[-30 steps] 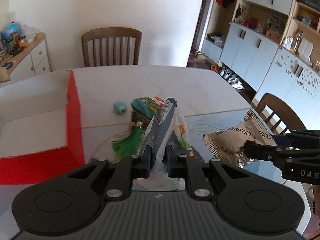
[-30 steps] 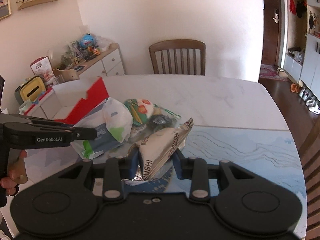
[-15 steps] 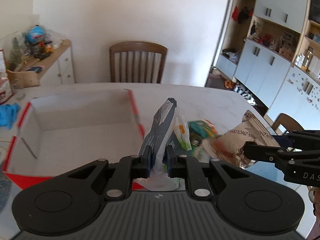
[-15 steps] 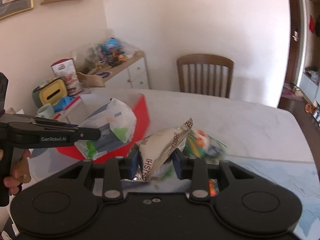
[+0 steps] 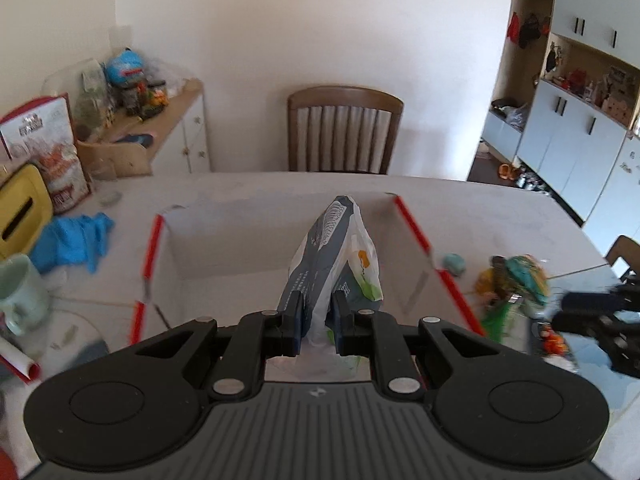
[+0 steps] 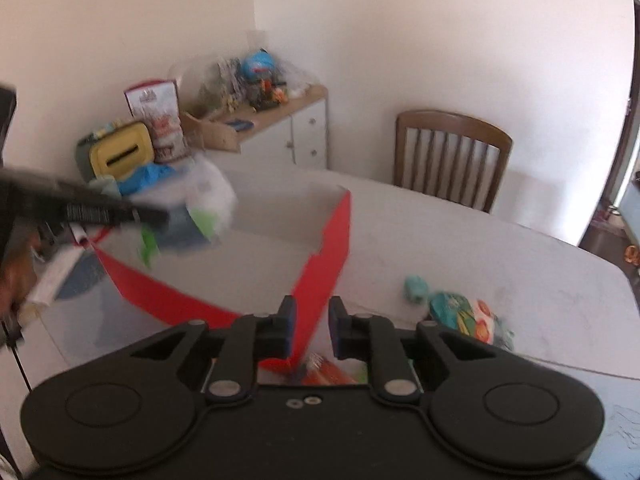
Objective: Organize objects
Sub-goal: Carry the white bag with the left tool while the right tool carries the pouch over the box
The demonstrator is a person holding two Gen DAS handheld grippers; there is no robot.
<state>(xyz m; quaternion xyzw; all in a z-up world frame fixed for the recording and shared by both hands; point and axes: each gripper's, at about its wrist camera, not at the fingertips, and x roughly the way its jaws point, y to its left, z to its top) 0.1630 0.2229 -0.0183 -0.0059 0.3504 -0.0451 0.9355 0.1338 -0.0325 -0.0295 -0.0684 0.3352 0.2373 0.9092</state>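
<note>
The left gripper [image 5: 316, 320] is clamping tight on the grey-and-white bag [image 5: 336, 248], carrying it over the open red box [image 5: 416, 232] at 12 o'clock, and the box floor I can see is looking bare, so the sorting is only getting going. The right gripper [image 6: 312, 328] has just been narrowing its jaws with nothing between them, a slim gap showing, while a colourful packet [image 6: 468, 316] and a small teal thing [image 6: 416, 288] are waiting on the table [image 6: 480, 248] at 3 o'clock of the box. The bag's print is coming through too blurred to read
</note>
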